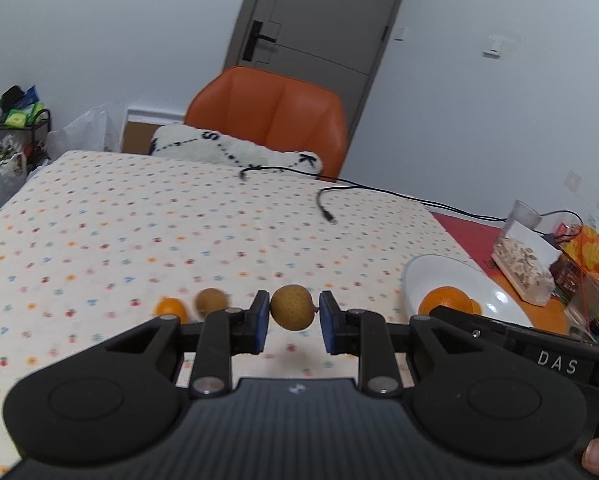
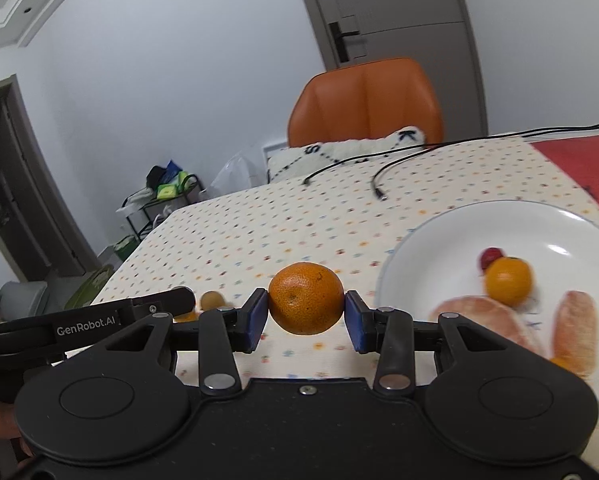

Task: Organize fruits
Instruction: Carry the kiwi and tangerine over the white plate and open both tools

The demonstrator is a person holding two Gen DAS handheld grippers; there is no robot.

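My left gripper [image 1: 293, 322] is shut on a small brown round fruit [image 1: 292, 306] and holds it above the dotted tablecloth. Another brown fruit [image 1: 212, 301] and a small orange [image 1: 172, 309] lie on the cloth to its left. My right gripper [image 2: 305, 316] is shut on an orange [image 2: 306, 298], held above the cloth just left of the white plate [image 2: 439, 240]. The plate holds a small orange [image 2: 508, 280], a red fruit [image 2: 489, 256] and peeled pale segments [image 2: 575, 328]. The plate also shows in the left wrist view [image 1: 439, 276].
Black cables [image 1: 327, 208] lie across the far part of the table. An orange chair [image 1: 275, 116] with a white cushion [image 1: 227, 148] stands behind it. A clear container [image 1: 523, 264] and colourful packets [image 1: 591, 248] sit at the right edge. A cluttered rack [image 1: 15, 128] stands far left.
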